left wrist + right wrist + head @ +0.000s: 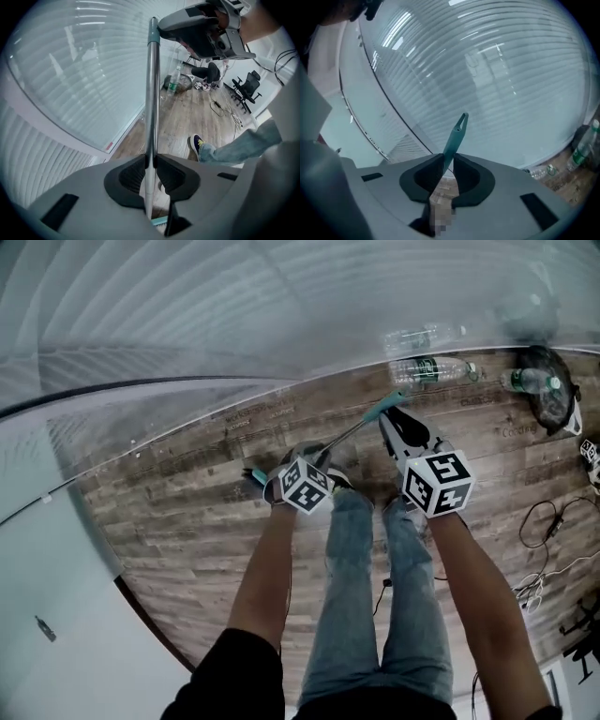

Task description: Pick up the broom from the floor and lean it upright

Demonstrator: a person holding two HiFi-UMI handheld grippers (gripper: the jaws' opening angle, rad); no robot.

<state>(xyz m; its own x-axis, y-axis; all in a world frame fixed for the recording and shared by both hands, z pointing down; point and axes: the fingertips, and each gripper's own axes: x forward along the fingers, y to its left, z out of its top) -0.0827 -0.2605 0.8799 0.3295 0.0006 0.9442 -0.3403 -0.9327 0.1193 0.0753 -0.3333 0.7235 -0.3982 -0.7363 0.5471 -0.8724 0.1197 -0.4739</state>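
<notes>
Our left tool [150,161] pinches the silver shaft of the broom [151,93], with a teal part of the broom showing just behind its pads. Our right tool [447,159] is clamped on the teal grip at the shaft's far end, the hanging loop poking out past its tips. Between the two tools the broom hangs slanted, clear of the wooden floor [187,521]; beyond the left tool sits a shoe [197,143], and ahead of the right tool a blind-covered glass wall [487,70] rises with water bottles [436,369] at its foot.
</notes>
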